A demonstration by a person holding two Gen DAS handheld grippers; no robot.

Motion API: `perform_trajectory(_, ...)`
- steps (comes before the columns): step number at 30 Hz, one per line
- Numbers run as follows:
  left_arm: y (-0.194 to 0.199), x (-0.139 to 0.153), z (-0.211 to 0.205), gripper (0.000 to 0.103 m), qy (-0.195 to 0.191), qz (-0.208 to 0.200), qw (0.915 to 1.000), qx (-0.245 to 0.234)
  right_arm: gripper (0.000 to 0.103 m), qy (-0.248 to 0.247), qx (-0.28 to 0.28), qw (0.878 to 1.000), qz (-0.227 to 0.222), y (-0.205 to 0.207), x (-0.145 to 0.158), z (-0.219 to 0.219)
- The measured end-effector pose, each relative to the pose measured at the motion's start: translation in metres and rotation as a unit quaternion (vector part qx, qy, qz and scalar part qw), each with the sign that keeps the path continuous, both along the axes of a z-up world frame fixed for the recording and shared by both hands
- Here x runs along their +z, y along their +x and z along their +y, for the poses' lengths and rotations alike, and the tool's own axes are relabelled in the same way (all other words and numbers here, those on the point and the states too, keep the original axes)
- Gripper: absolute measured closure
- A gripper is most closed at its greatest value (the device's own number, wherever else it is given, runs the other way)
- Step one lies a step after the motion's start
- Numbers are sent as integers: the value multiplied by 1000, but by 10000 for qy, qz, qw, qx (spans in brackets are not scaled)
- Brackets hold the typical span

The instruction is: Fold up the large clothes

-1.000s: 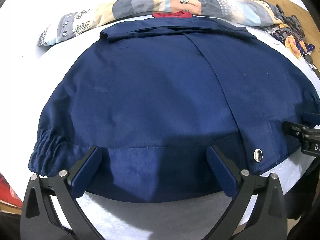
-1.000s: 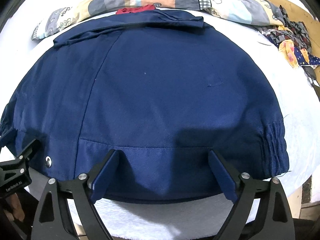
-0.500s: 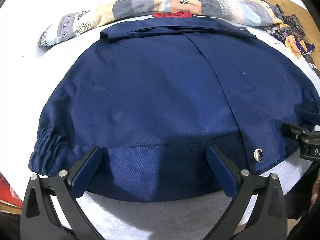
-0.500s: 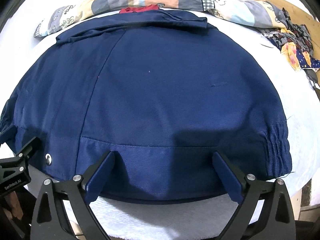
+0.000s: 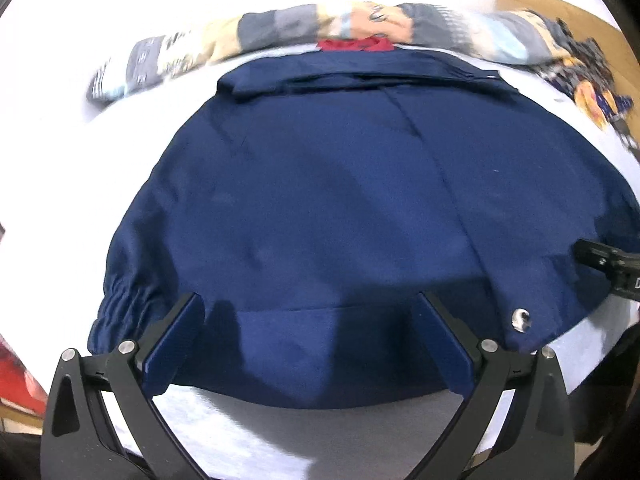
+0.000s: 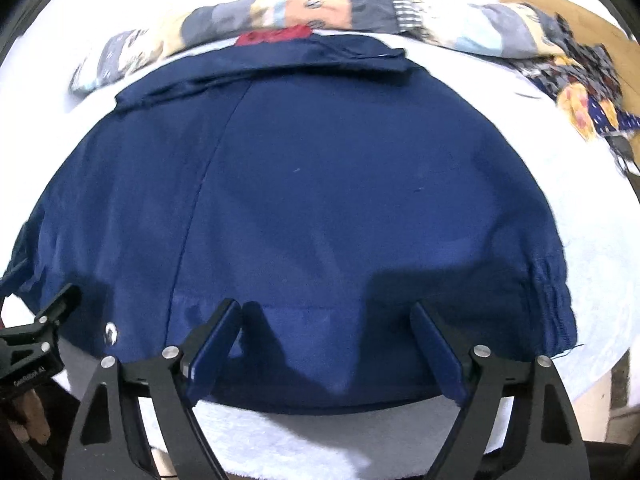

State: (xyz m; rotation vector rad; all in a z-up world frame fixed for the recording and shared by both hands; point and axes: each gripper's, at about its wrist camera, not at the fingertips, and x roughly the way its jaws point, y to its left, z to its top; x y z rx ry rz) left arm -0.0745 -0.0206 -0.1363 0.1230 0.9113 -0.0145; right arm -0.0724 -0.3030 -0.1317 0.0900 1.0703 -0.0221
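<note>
A large navy blue jacket (image 5: 340, 200) lies flat on a white towel-covered table (image 5: 248, 436), collar at the far side, hem toward me. It also fills the right wrist view (image 6: 320, 200). My left gripper (image 5: 312, 312) is open, its fingers straddling the hem near the elastic left corner. My right gripper (image 6: 328, 320) is open over the hem's right part; it shows at the right edge of the left wrist view (image 5: 612, 268). A metal snap (image 5: 520, 320) sits on the front placket near the hem, and shows in the right wrist view (image 6: 109, 334).
A rolled patchwork quilt (image 5: 320, 32) lies along the far side behind the collar. A heap of patterned cloth (image 6: 580, 92) sits at the far right on a wooden board (image 6: 560, 4). A red object (image 5: 16, 380) is at the lower left edge.
Both grippers have moved a little forward and up over the hem, and the views are blurred by motion. The jacket has not been lifted. Both grippers stay open.
</note>
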Motion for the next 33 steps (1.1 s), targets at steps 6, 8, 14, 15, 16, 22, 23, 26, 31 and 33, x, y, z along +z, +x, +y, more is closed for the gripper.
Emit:
perform_trajectory(6, 5, -4, 24, 1, -211, 134, 9994, 219, 24, 401, -290, 9988, 33, 1, 2, -23)
perform_trajectory(8, 2, -3, 25, 2, -155, 144, 9997, 156, 28, 650, -418, 9970, 52, 0, 4, -36)
perform_trajectory(14, -11, 32, 47, 3, -450, -209, 9985, 239, 43, 1446, -977, 9847, -25, -8, 16, -82)
perform_trajectory(15, -13, 39, 54, 3, -467, -349, 9978, 303, 43, 1547, -1104, 9816, -160, -11, 23, -92)
perform_trajectory(16, -14, 47, 66, 3, -487, -502, 9965, 448, 42, 1632, -1234, 9783, -318, -15, 30, -102)
perform_trajectory(22, 6, 28, 114, 4, -1243, 123, 9863, 1073, 41, 2070, -2153, 9533, -462, -30, 34, -161)
perform_trajectory(23, 11, 15, 111, 4, -1016, 374, 9880, 1103, 48, 2154, -2170, 9517, -287, -29, 25, -162)
perform_trajectory(26, 19, -11, 112, 4, -544, 857, 9870, 1247, 72, 2045, -2140, 9548, 268, -25, 1, -156)
perform_trajectory(31, 14, 6, 136, 4, -790, 578, 9816, 1638, 71, 1586, -2230, 9618, 64, -30, 17, -155)
perform_trajectory(33, 8, 17, 141, 4, -817, 331, 9807, 1742, 71, 1541, -2305, 9607, -94, -35, 23, -158)
